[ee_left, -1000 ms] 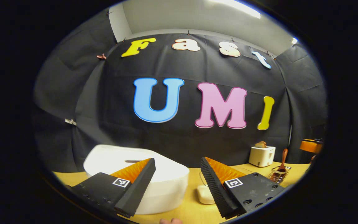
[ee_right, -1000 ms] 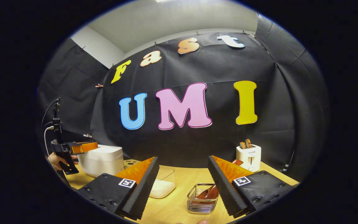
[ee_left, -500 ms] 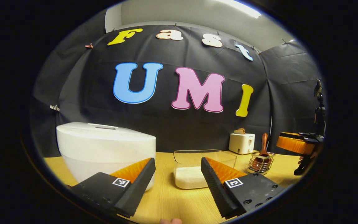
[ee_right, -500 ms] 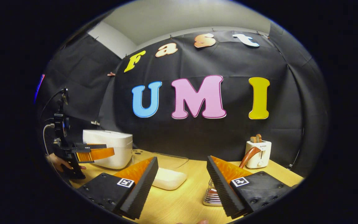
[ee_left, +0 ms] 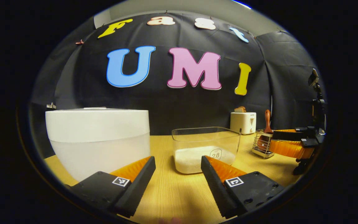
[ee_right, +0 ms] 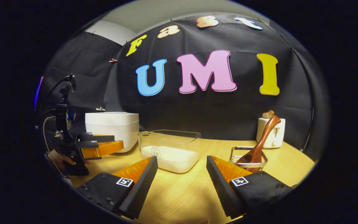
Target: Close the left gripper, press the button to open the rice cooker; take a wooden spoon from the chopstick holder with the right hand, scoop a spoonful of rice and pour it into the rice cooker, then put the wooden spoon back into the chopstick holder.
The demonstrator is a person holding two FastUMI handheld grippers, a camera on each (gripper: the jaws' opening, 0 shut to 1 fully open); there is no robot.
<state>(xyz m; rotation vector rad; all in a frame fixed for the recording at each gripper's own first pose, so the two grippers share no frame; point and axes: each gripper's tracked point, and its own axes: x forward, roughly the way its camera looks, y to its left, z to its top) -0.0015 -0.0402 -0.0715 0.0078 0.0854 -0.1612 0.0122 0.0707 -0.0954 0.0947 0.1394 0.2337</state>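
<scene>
Having lowered both grippers to counter [ee_left: 166, 193] level, I find the left gripper [ee_left: 178, 165] fingers spread wide, empty, the shut rice cooker [ee_left: 98, 137] ahead-left; closing precedes pressing.

My left gripper [ee_left: 178, 174] with black finger mounts, small square black-and-white marker on each, round screws on the mounts, ribbed finger faces, my right gripper [ee_right: 182, 174] built the same

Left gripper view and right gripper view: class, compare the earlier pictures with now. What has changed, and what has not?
Both claws, left and right, came down to table height, open and empty. Unchanged: rice cooker closed, wooden spoon in the chopstick holder, rice box in place.
</scene>
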